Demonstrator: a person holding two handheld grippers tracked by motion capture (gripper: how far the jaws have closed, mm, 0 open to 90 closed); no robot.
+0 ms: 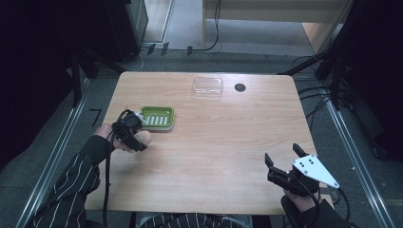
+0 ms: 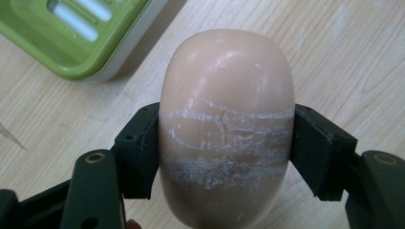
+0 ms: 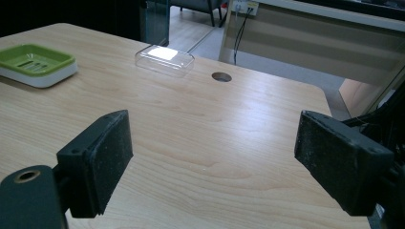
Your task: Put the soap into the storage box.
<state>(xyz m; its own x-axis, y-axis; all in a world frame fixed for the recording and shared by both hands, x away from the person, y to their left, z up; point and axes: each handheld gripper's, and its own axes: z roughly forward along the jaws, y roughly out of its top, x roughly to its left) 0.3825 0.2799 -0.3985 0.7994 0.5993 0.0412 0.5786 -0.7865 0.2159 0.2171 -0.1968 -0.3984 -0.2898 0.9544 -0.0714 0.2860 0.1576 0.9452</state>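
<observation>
With no readable writing anywhere, left tongs clamp the soap just beside the empty green dish, clear lid well apart, right tongs gaping wide over the counter.

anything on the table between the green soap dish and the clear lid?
Nothing. In the high view, bare wood separates the green soap dish from the clear lid; the right gripper view shows the same gap.

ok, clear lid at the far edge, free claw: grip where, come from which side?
Probably from above with the open right claw, jaws across the clear lid's short width, pinching its long walls. It lies low and flat on the table, so a side approach finds little wall.
</observation>
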